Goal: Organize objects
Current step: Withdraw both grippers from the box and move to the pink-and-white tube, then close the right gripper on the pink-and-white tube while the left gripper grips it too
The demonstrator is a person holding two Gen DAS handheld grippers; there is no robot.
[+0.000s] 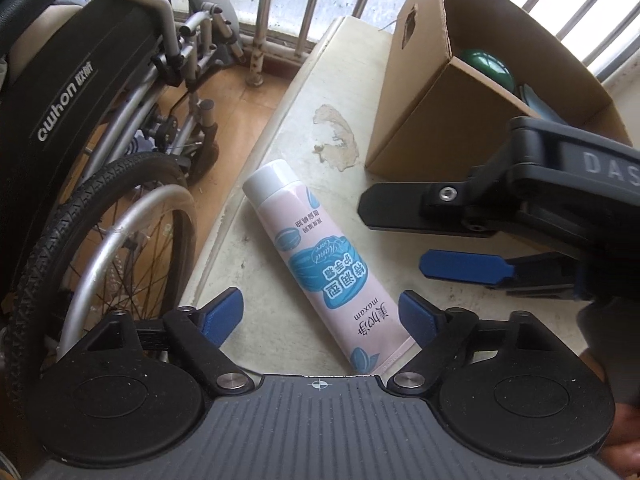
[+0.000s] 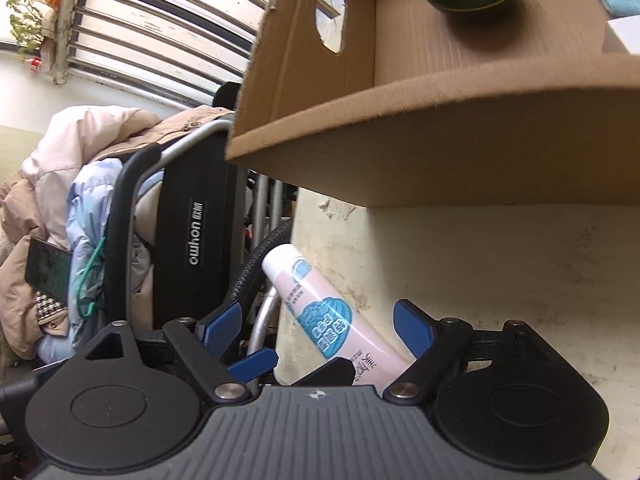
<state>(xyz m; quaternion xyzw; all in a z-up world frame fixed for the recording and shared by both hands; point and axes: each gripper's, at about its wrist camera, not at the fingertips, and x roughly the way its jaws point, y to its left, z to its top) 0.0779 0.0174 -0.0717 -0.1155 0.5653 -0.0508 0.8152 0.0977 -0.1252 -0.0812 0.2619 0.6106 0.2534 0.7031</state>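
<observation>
A pink tube (image 1: 316,256) with a white cap and blue label lies flat on a worn cream tabletop (image 1: 288,128), cap pointing away. My left gripper (image 1: 320,308) hangs over its crimped end, jaws open, the tube between them; the right pad is close to the crimp and the left pad is well off. My right gripper (image 1: 394,236) comes in from the right, open, beside the tube's middle. In the right wrist view the tube (image 2: 320,312) lies between the open right gripper (image 2: 318,316), with the left gripper's fingertips (image 2: 260,360) showing below.
An open cardboard box (image 1: 432,112) stands behind the tube, holding a dark green round jar (image 1: 486,68). A wheelchair (image 1: 80,120) stands tight against the table's left edge, piled with jackets (image 2: 80,160) and a phone (image 2: 48,272). Window bars (image 1: 280,0) run behind.
</observation>
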